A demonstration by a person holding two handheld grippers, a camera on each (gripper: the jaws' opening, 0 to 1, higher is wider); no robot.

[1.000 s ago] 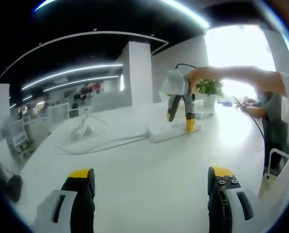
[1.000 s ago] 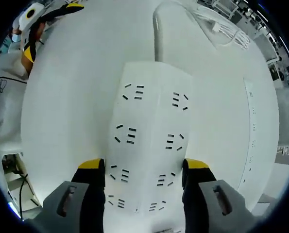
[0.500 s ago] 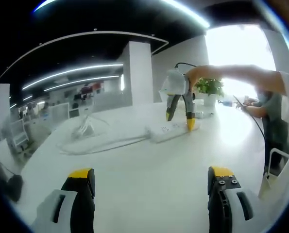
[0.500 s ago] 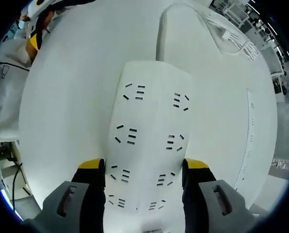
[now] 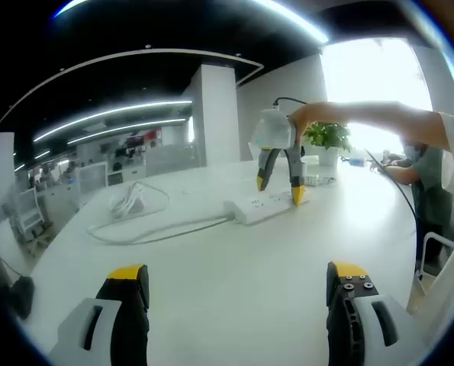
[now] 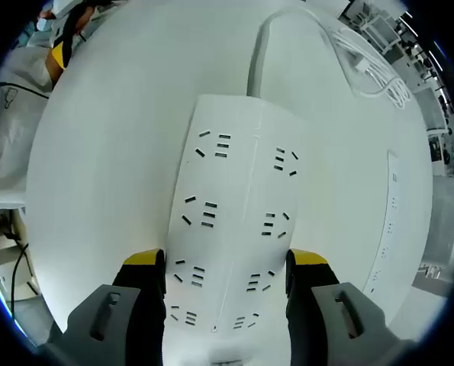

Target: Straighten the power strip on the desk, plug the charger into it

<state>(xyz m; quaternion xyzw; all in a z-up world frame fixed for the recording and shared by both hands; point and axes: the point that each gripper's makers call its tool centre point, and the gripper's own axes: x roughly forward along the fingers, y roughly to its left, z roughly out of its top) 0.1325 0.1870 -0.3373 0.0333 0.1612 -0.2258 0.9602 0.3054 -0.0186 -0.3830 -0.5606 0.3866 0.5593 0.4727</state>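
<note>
Right tool astride one power strip, jaws apart; left tool likewise apart.

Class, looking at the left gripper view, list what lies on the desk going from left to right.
Coiled white cable → power strip with the right gripper over it → potted plant.

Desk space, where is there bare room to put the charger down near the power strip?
The desk is bare between the left gripper and the power strip. It is crowded at the strip, where the right gripper straddles it, and by its cord.
</note>
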